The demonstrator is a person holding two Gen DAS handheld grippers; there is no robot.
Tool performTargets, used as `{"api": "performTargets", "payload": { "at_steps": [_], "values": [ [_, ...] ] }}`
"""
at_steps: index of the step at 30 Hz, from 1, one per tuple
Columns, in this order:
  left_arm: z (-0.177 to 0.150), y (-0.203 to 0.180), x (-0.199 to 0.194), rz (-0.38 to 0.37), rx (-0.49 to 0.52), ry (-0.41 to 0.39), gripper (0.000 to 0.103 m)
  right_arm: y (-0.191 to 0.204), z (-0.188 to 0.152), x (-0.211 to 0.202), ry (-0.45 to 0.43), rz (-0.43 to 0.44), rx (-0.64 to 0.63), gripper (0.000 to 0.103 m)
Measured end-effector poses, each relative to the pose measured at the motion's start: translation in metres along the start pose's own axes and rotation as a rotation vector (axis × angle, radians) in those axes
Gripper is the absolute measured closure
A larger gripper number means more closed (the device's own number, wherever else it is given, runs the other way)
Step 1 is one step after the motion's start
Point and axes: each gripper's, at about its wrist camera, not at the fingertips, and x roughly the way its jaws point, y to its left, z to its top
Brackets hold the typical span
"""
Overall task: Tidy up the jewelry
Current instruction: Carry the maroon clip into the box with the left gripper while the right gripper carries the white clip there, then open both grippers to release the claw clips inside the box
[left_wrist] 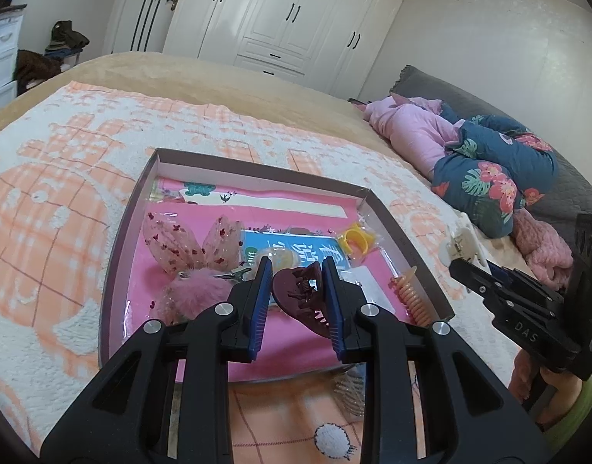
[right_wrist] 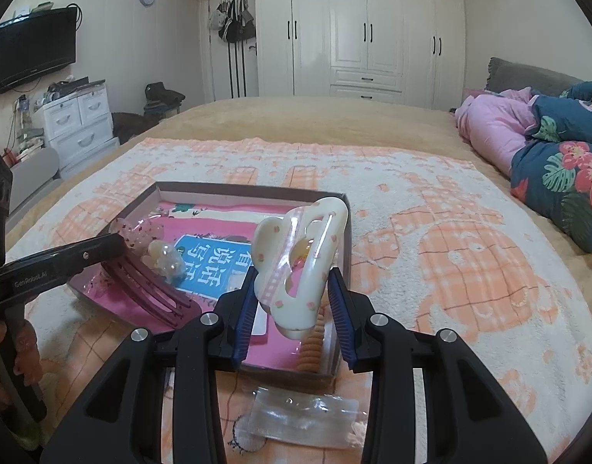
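My left gripper (left_wrist: 297, 266) is shut on a maroon claw clip (left_wrist: 300, 294), held above the near part of a shallow box (left_wrist: 408, 247) with a pink lining. In the box lie a sheer petal bow (left_wrist: 187, 243), a pink fluffy clip (left_wrist: 191, 294), a yellow ring (left_wrist: 356, 241) and an orange spiral hair tie (left_wrist: 412, 297). My right gripper (right_wrist: 293, 274) is shut on a cream claw clip (right_wrist: 300, 266) over the box's near right corner (right_wrist: 334, 371). In the right wrist view the left gripper (right_wrist: 114, 245) and the maroon clip (right_wrist: 153, 290) hang over the box's left side.
The box rests on an orange-and-white blanket (right_wrist: 450, 255) on a bed. A clear plastic bag (right_wrist: 300, 417) lies in front of the box. Pink and floral bedding (right_wrist: 558, 162) is piled at the right. A white wardrobe (right_wrist: 365, 31) stands behind the bed.
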Motion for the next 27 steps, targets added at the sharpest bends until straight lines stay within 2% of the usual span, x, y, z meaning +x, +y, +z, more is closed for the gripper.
{"api": "performTargets", "payload": {
  "at_steps": [20, 27],
  "values": [
    [-0.006, 0.014, 0.010, 0.030, -0.008, 0.027, 0.084, 0.018, 0.003, 0.062, 0.114, 0.031, -0.016, 0.068],
    [-0.007, 0.021, 0.010, 0.036, -0.019, 0.034, 0.084, 0.022, -0.004, 0.068, 0.140, 0.042, -0.011, 0.068]
  ]
}}
